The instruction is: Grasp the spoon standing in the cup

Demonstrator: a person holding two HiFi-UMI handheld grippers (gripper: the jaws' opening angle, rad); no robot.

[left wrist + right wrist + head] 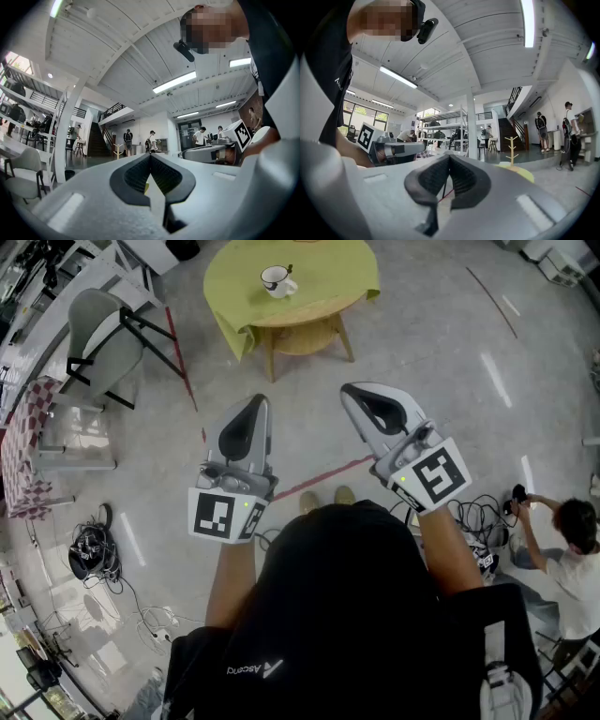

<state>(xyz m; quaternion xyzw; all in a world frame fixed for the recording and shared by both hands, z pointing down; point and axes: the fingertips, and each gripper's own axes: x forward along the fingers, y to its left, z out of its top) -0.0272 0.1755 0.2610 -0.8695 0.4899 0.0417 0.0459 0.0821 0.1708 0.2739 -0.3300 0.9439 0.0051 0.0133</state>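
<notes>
1. The cup [276, 280] sits on the round tabletop [323, 266], which is covered with a yellow-green cloth. It is well ahead of me across open floor [422, 352]. The spoon [289, 272] stands in it.
2. The spoon's handle rises out of the cup's mouth and leans a little to the far right. I judge its long axis to be near upright, but it is too small here to read more finely.
3. The left gripper [260, 401] and right gripper [348, 390] hang side by side in front of me, both pointing toward the table. The cup lies ahead between them, closer to the left gripper's line, so I judge the left has the straighter run.
4. In both gripper views the jaws are pressed together at the tips with nothing between them. Either pair must spread before it can take the handle.
5. Nothing else stands on the cloth around the cup, and it is clear of the near edge. A chair [103, 343] stands well off to the left, and a red tape line [323, 471] crosses the floor near my feet. Neither blocks a straight approach.
</notes>
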